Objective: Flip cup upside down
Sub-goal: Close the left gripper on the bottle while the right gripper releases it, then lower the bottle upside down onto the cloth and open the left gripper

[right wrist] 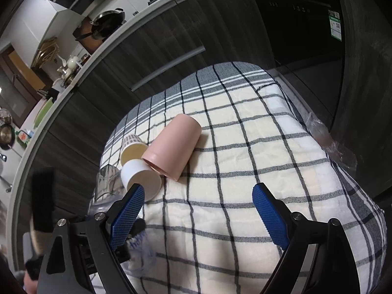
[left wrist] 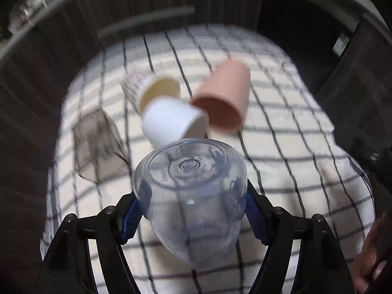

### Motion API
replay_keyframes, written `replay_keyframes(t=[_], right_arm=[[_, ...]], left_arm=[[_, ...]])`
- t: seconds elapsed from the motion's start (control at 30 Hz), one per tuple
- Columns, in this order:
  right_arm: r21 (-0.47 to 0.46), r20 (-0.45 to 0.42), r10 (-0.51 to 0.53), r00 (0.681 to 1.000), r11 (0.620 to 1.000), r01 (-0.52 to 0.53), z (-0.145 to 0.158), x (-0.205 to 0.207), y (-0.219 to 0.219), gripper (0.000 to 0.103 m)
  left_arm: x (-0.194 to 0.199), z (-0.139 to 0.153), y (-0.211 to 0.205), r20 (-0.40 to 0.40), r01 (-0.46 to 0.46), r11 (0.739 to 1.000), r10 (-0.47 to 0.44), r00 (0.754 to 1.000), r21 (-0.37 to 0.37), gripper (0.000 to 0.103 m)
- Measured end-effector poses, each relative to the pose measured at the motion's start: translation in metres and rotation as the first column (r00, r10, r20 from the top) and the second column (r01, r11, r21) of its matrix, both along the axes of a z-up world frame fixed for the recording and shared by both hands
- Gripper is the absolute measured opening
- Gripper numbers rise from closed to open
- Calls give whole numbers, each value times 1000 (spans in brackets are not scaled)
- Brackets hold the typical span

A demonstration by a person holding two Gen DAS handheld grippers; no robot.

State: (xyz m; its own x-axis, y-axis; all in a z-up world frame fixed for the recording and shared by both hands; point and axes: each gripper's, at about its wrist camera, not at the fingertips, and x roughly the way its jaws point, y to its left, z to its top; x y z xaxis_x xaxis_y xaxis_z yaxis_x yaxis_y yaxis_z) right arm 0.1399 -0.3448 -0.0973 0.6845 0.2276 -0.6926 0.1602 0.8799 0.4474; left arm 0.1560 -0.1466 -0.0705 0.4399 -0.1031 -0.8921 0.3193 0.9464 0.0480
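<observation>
Your left gripper (left wrist: 191, 210) clamps the clear cup (left wrist: 191, 191) at lower centre; thin walls may slip. Right gripper (right wrist: 198, 196) gapes, holding nothing.

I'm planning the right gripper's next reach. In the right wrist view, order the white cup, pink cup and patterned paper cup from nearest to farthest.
From the right gripper:
1. white cup, by its left finger.
2. pink cup, ahead, lying on its side.
3. patterned paper cup, far left, behind the white one.
</observation>
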Motion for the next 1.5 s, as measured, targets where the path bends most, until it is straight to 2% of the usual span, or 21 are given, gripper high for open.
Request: replay_keyframes(t=[0.07, 0.17, 0.27, 0.37, 0.43, 0.53, 0.57, 0.8, 1.07, 1.13, 1.2, 1.5], right_arm=[[-14, 32, -10, 999, 1000, 11, 2, -5, 2, 90], [-58, 101, -24, 995, 998, 30, 8, -12, 6, 90], [-118, 172, -15, 985, 992, 36, 13, -18, 16, 90], [-162, 204, 15, 979, 987, 18, 12, -21, 27, 90], [-180, 208, 33, 978, 984, 6, 9, -22, 32, 90], [-189, 188, 44, 981, 982, -8, 1, -19, 36, 90], [-191, 177, 47, 983, 981, -13, -2, -17, 37, 90], [-203, 147, 62, 987, 979, -31, -13, -14, 41, 90], [-187, 130, 60, 990, 982, -35, -18, -12, 39, 90], [-181, 125, 57, 990, 983, -34, -19, -12, 37, 90], [-177, 123, 57, 991, 984, -35, -19, -11, 36, 90], [-200, 157, 67, 985, 979, -35, -13, -16, 40, 90]], left_arm=[[-7, 9, 4, 115, -2, 1000, 3, 993, -1, 73], [-11, 13, 18, 233, -21, 999, 29, 972, -38, 73], [-20, 8, 31, 293, -54, 995, 76, 953, -83, 73], [-26, 5, 40, 343, -85, 991, 117, 932, -108, 73], [-33, 3, 41, 406, -87, 989, 127, 905, -115, 73], [-47, -2, 40, 519, -65, 994, 99, 849, -84, 73], [-49, -4, 40, 529, -59, 995, 95, 843, -85, 73], [-36, -23, 45, 469, -81, 991, 121, 875, -106, 73], [-36, -25, 39, 463, -80, 994, 108, 880, -80, 74], [-35, -25, 39, 450, -84, 993, 115, 886, -88, 83], [-35, -25, 40, 455, -92, 991, 124, 882, -92, 88], [-41, -18, 43, 462, -99, 990, 134, 877, -98, 89]])
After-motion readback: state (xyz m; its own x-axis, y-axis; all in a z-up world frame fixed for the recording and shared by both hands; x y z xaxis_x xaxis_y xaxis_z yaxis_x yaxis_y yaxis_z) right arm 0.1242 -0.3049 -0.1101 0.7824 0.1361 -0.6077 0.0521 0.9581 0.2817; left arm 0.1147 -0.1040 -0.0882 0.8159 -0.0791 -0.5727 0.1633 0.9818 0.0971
